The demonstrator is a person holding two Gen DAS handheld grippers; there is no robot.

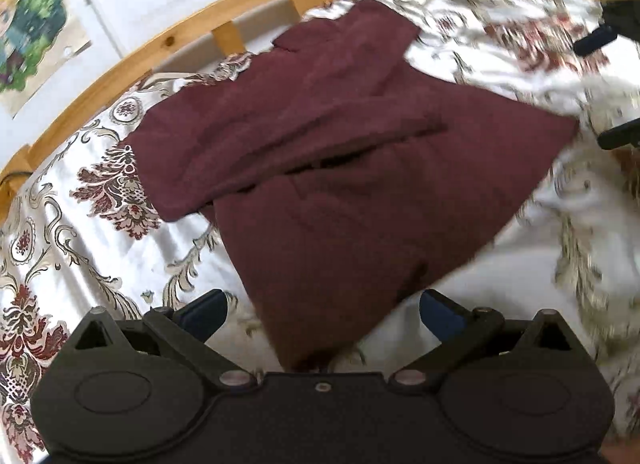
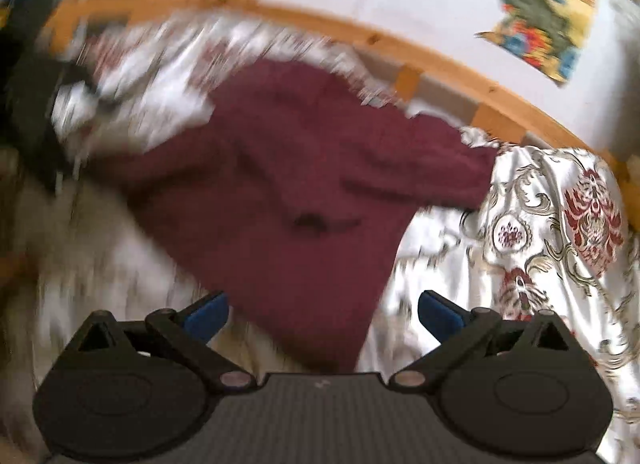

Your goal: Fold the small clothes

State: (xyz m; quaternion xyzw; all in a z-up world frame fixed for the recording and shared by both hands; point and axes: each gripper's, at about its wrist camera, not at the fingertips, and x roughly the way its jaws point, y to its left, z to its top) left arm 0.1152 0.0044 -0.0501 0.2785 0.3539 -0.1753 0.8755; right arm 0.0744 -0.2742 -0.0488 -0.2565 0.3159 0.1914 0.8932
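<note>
A maroon garment (image 1: 340,168) lies spread on the floral bedspread (image 1: 80,248), with its sleeves folded across the body. My left gripper (image 1: 322,314) is open wide above the garment's near corner; its blue pads (image 1: 204,312) stand apart and do not touch the cloth. The right gripper (image 1: 608,88) shows at the far right edge, its black fingers apart. In the blurred right wrist view, the garment (image 2: 288,184) fills the middle. My right gripper (image 2: 323,316) is open over the garment's near corner and holds nothing.
A curved wooden bed rail (image 1: 160,44) borders the bedspread on the far side, with a white wall and colourful pictures (image 1: 28,24) behind it. The rail (image 2: 440,60) and bedspread (image 2: 540,232) also show in the right wrist view. A dark blurred shape (image 2: 36,120) sits at its left edge.
</note>
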